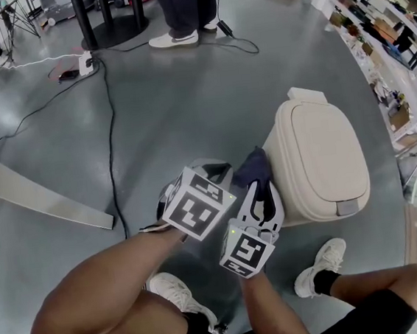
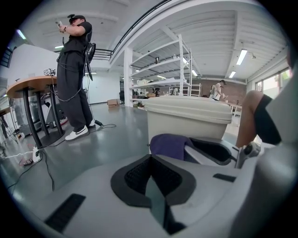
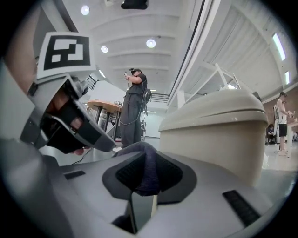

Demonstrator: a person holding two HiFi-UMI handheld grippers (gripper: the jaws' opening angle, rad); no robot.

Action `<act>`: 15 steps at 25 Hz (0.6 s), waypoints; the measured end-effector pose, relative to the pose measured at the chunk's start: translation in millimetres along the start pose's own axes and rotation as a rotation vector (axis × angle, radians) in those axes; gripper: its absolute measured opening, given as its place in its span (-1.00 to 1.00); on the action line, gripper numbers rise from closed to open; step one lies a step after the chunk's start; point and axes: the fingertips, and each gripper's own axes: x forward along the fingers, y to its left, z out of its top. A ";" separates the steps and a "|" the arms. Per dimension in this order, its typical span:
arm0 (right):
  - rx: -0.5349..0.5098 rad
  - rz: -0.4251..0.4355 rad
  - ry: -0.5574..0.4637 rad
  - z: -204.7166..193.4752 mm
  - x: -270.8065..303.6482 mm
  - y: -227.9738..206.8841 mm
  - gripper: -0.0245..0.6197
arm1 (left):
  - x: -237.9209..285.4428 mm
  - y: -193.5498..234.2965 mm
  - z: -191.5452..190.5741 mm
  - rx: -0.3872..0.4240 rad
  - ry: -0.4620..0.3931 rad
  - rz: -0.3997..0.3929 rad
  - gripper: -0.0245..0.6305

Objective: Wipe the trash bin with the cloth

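A rounded, smooth cream plastic trash bin stands on the glossy grey floor, its domed lid shut so nothing inside shows. The right gripper has its jaws closed on a soft, dark purple knitted cloth, which bunches up just beside the bin's left wall; whether it touches cannot be told. The left gripper sits close alongside, its ribbed black jaws pressed together with nothing between them. Thin black cables trail across the floor beyond. A standing person in dark clothes and white metal shelving lie well apart from the bin.
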 end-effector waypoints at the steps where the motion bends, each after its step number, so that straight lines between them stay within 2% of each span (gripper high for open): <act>1: 0.004 -0.009 -0.003 2.2 2.5 -0.9 -0.71 | 0.0 0.1 0.2 -0.002 -0.002 0.001 -0.93; 15: 0.045 -0.091 0.019 4.7 25.0 -8.2 -0.71 | -1.8 0.4 2.3 -0.008 -0.016 -0.015 -0.93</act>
